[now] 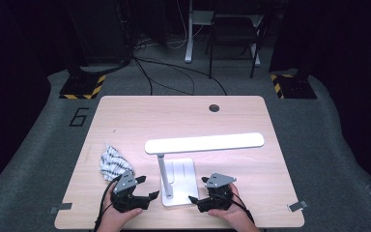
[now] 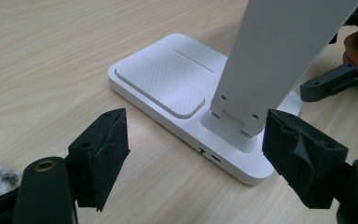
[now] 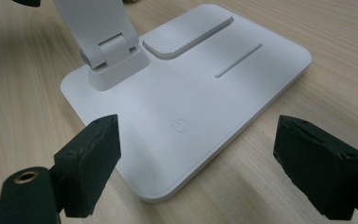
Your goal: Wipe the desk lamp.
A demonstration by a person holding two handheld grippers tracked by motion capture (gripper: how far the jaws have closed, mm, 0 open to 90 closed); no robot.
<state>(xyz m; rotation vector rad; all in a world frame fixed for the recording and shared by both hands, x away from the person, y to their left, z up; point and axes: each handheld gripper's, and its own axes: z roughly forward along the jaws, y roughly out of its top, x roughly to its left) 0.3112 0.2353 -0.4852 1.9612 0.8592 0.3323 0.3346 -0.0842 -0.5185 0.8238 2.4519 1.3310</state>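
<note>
A white desk lamp stands near the table's front edge, with its flat base [image 1: 182,180], a slanted stem [image 1: 163,173] and a long lit head [image 1: 205,143]. My left gripper [image 1: 147,187] is open just left of the base; its jaws [image 2: 196,126] frame the stem's hinge without touching it. My right gripper [image 1: 198,189] is open at the base's right side. Its jaws [image 3: 198,128] straddle the near corner by the power symbol [image 3: 180,125], pads clear of the base. A ribbed pad [image 2: 161,86] lies on the base.
A crumpled white patterned cloth [image 1: 113,162] lies left of the lamp, close behind my left gripper. The wooden table [image 1: 125,121] has a cable hole [image 1: 214,108] at the back. The lamp head overhangs the table's middle. Stands and cables are on the floor beyond.
</note>
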